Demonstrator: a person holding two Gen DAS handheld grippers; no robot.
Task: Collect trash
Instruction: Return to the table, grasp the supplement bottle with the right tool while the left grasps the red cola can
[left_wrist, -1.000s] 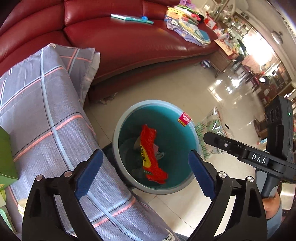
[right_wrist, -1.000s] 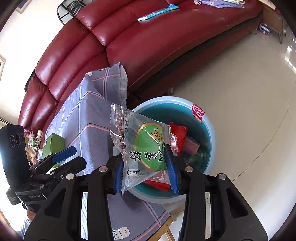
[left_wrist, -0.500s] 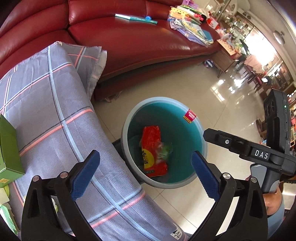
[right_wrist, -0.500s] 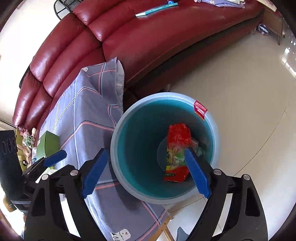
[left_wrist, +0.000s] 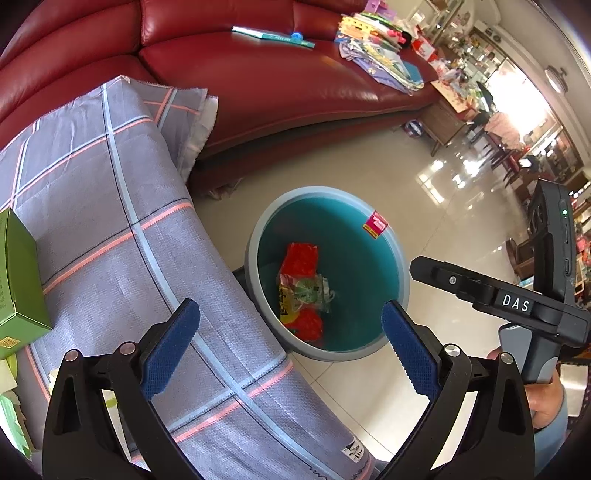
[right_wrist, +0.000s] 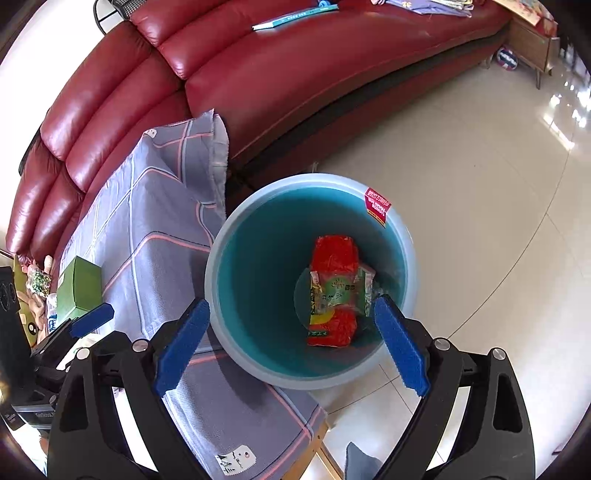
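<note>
A round teal trash bin stands on the floor beside the cloth-covered table; it also shows in the left wrist view. Inside lie a red snack wrapper and, on top of it, a clear packet with a green label, also seen in the left wrist view. My right gripper is open and empty, right above the bin. My left gripper is open and empty, over the table's edge beside the bin. The right gripper's body shows at the right of the left wrist view.
A grey plaid cloth covers the table, with a green box at its left. A red leather sofa runs behind, carrying a book and piled papers. Glossy tiled floor spreads right of the bin.
My right gripper opened and dropped the green-label packet into the bin, where it now lies on the red wrapper. My left gripper drew back, so more of the table shows.
</note>
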